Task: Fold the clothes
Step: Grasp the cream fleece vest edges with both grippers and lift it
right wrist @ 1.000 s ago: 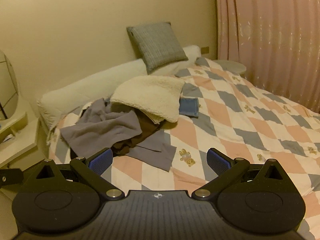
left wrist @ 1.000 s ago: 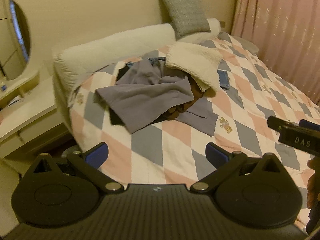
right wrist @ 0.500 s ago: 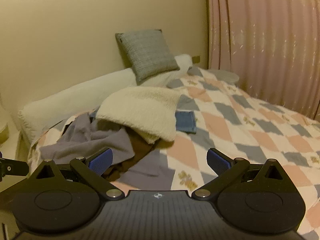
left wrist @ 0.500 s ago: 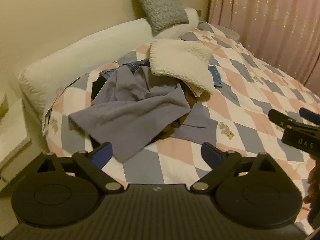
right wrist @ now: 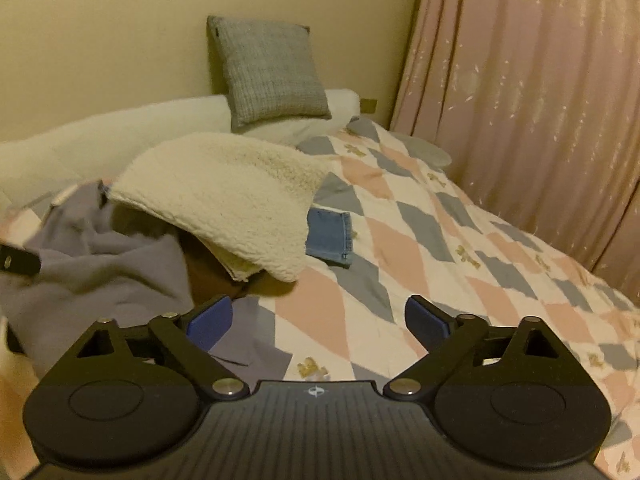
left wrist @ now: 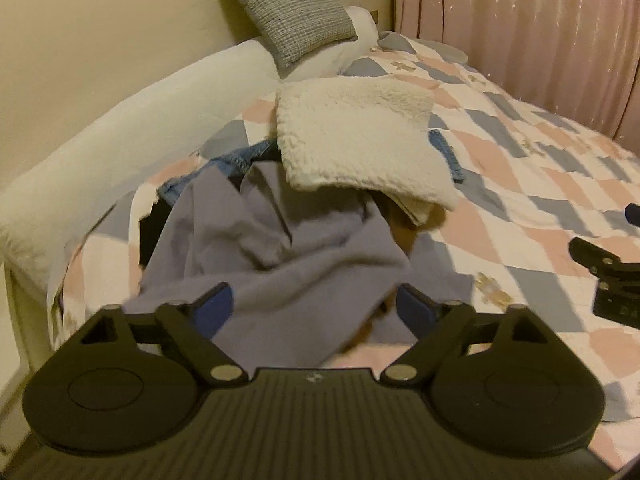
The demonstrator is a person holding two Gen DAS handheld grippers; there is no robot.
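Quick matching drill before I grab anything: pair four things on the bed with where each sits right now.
Things:
1. cream fleece
2. grey-purple garment
3. denim piece
4. grey cushion

Places:
A. propped against the wall at the head of the bed
B. flat on the quilt, partly tucked under the fleece
C. on top of the clothes pile
D. nearest the left gripper, between its open fingers

Pairs: 1-C, 2-D, 3-B, 4-A

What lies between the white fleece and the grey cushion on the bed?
In the right wrist view, only the long white pillow separates the fleece from the cushion, which leans on it.
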